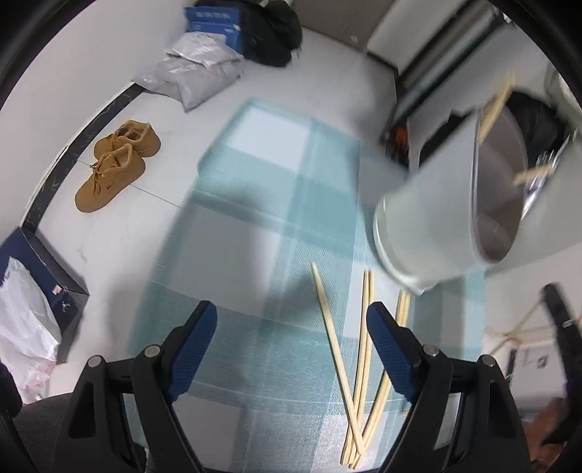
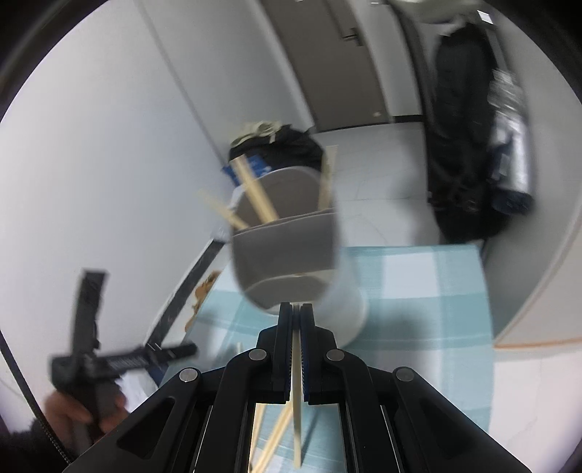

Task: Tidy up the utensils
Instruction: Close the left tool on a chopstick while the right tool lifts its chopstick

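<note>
A white divided utensil holder (image 1: 436, 214) stands on the teal checked cloth (image 1: 254, 218) at the right, with chopsticks and metal cutlery (image 1: 542, 171) inside. Several loose bamboo chopsticks (image 1: 360, 360) lie on the cloth in front of it. My left gripper (image 1: 291, 334) is open and empty above the cloth, just left of the loose chopsticks. My right gripper (image 2: 296, 313) is shut on one chopstick (image 2: 296, 400) and sits right before the holder (image 2: 287, 247), which has chopsticks (image 2: 254, 196) sticking out. More chopsticks (image 2: 272, 440) lie below it.
Brown shoes (image 1: 116, 163), grey parcels (image 1: 192, 72), a blue box (image 1: 214, 22) and black bags (image 1: 269, 32) lie on the floor beyond the table. A white bag and dark box (image 1: 32, 313) are at left. The left hand and gripper (image 2: 91, 356) show in the right wrist view.
</note>
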Motion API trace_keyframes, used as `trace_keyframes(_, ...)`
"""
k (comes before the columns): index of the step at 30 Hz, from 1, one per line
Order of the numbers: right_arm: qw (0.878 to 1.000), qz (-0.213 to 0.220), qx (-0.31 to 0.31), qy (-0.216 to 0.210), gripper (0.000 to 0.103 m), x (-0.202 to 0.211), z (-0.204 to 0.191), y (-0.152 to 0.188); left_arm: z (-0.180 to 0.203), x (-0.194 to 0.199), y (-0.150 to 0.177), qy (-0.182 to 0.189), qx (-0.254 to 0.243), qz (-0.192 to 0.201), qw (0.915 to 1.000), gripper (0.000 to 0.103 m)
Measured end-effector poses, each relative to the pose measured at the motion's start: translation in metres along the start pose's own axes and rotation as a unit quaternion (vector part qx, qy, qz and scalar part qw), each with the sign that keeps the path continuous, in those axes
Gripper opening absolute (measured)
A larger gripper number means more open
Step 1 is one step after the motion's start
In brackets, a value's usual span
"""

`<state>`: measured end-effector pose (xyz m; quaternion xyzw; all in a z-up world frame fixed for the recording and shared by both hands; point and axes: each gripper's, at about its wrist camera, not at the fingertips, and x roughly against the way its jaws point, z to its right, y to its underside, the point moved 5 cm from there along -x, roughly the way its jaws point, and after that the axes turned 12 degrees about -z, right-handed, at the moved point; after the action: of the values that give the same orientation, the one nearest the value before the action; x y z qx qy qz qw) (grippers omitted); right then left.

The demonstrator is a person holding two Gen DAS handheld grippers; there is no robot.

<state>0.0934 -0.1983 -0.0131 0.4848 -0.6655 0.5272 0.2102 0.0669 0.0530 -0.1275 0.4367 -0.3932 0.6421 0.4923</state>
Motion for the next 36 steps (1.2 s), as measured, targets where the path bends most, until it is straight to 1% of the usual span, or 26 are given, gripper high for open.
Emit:
trace_keyframes(1, 1.0, 0.003, -0.017, -0.004, 0.003, 0.003, 0.009, 0.001, 0.005, -0.006, -0.001, -0.014, -0.009, -0.008, 0.9998, 0.08)
trace_keyframes(4, 0.999, 0.012, -0.037, -0.004, 0.003, 0.013, 0.025, 0.002, 0.009, -0.022, 0.001, -0.055, -0.018, -0.03, 0.9979, 0.079)
trace_keyframes(5, 0.999, 0.014, -0.038, -0.004, 0.003, 0.016, 0.029, 0.002, 0.009, -0.027, 0.001, -0.068, -0.019, -0.032, 0.997, 0.077)
trace_keyframes(6, 0.999, 0.018, -0.042, -0.005, 0.003, 0.019, 0.033, 0.001, 0.008, -0.029, 0.002, -0.081, -0.021, -0.031, 0.996, 0.072)
trace_keyframes(9, 0.999, 0.03, -0.044, -0.002, 0.003, 0.037, 0.045, 0.005, 0.008, -0.04, 0.002, -0.105, -0.03, -0.033, 0.9935, 0.07)
trace_keyframes(10, 0.998, 0.033, -0.046, -0.005, 0.003, 0.042, 0.049, 0.006, 0.009, -0.039, 0.001, -0.119, -0.032, -0.021, 0.9922, 0.067)
trace_keyframes(12, 0.998, 0.039, -0.049, -0.009, 0.003, 0.048, 0.053, 0.007, 0.011, -0.041, 0.0, -0.13, -0.037, -0.014, 0.9907, 0.062)
trace_keyframes(13, 0.998, 0.04, -0.052, -0.01, 0.003, 0.053, 0.053, 0.009, 0.012, -0.041, 0.0, -0.135, -0.039, -0.009, 0.9901, 0.058)
trace_keyframes(15, 0.998, 0.039, -0.056, -0.014, 0.003, 0.057, 0.056, 0.01, 0.012, -0.041, 0.001, -0.142, -0.041, -0.003, 0.9891, 0.053)
trace_keyframes(17, 0.998, 0.039, -0.055, -0.012, 0.003, 0.058, 0.058, 0.011, 0.009, -0.039, 0.001, -0.139, -0.03, 0.002, 0.9898, 0.041)
trace_keyframes(18, 0.998, 0.039, -0.052, -0.012, 0.003, 0.059, 0.058, 0.012, 0.008, -0.038, 0.001, -0.14, -0.025, 0.003, 0.9899, 0.024)
trace_keyframes(19, 0.998, 0.04, -0.05, -0.01, 0.003, 0.059, 0.058, 0.012, 0.008, -0.038, 0.0, -0.135, -0.024, 0.003, 0.9905, 0.01)
trace_keyframes(21, 0.998, 0.042, -0.041, -0.007, 0.003, 0.059, 0.054, 0.012, 0.008, -0.041, -0.003, -0.131, -0.023, -0.003, 0.9912, 0.004)
trace_keyframes(26, 0.999, 0.044, -0.026, -0.004, 0.003, 0.06, 0.047, 0.013, 0.017, -0.044, -0.003, -0.13, -0.026, 0.0, 0.9911, 0.002)
trace_keyframes(30, 0.999, 0.044, -0.017, -0.002, 0.003, 0.058, 0.042, 0.014, 0.017, -0.04, -0.006, -0.124, -0.031, 0.014, 0.9917, 0.002)
trace_keyframes(34, 0.999, 0.043, -0.01, -0.002, 0.003, 0.055, 0.037, 0.014, 0.027, -0.023, -0.002, -0.1, -0.036, 0.041, 0.9935, 0.002)
trace_keyframes(36, 0.999, 0.042, -0.007, -0.004, 0.003, 0.054, 0.034, 0.014, 0.032, -0.008, 0.001, -0.08, -0.041, 0.062, 0.994, 0.002)
